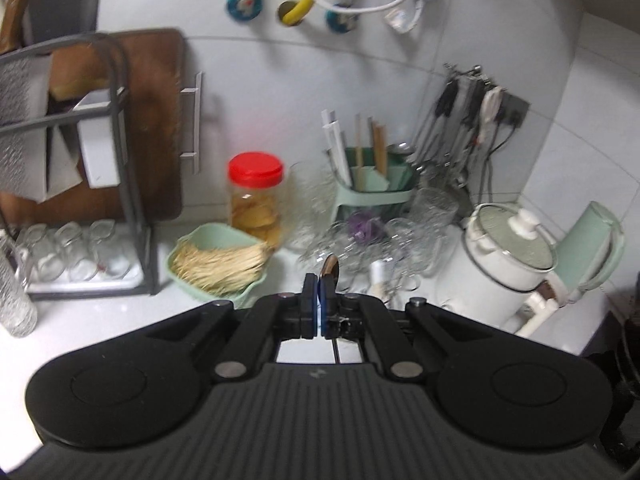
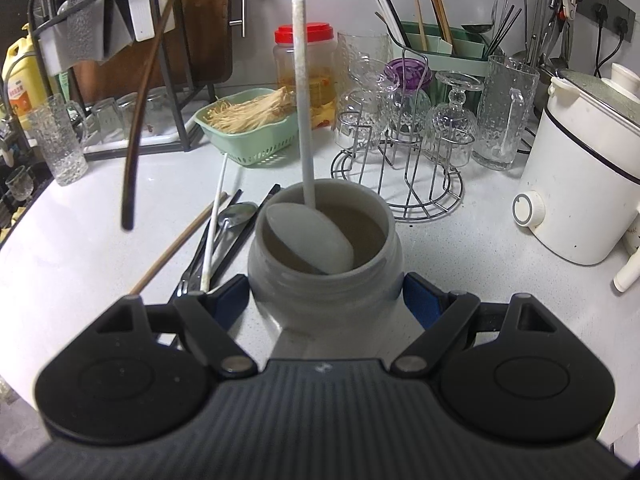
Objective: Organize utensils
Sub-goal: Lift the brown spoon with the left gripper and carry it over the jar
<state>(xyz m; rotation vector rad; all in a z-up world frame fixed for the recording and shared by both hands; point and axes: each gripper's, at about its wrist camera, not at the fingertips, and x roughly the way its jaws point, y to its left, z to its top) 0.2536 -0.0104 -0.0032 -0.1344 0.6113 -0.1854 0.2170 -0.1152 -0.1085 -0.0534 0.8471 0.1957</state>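
My left gripper (image 1: 319, 280) is shut on a thin dark brown utensil, whose rounded end (image 1: 330, 267) pokes up past the pads. In the right wrist view the same brown utensil (image 2: 134, 148) hangs in the air at the upper left, its long curved handle pointing down over the counter. My right gripper (image 2: 325, 294) is shut on a pale grey jar (image 2: 324, 280), blue pads against both its sides. A white spoon (image 2: 308, 232) stands in the jar, handle up. Loose chopsticks and a metal spoon (image 2: 236, 214) lie on the counter left of the jar.
A green utensil holder (image 1: 374, 184) with chopsticks stands at the back wall. Around it are a red-lidded jar (image 1: 256, 196), a green basket of sticks (image 2: 248, 128), glasses on a wire rack (image 2: 400, 152), a white cooker (image 2: 580, 184) and a dish rack (image 1: 80, 160) at left.
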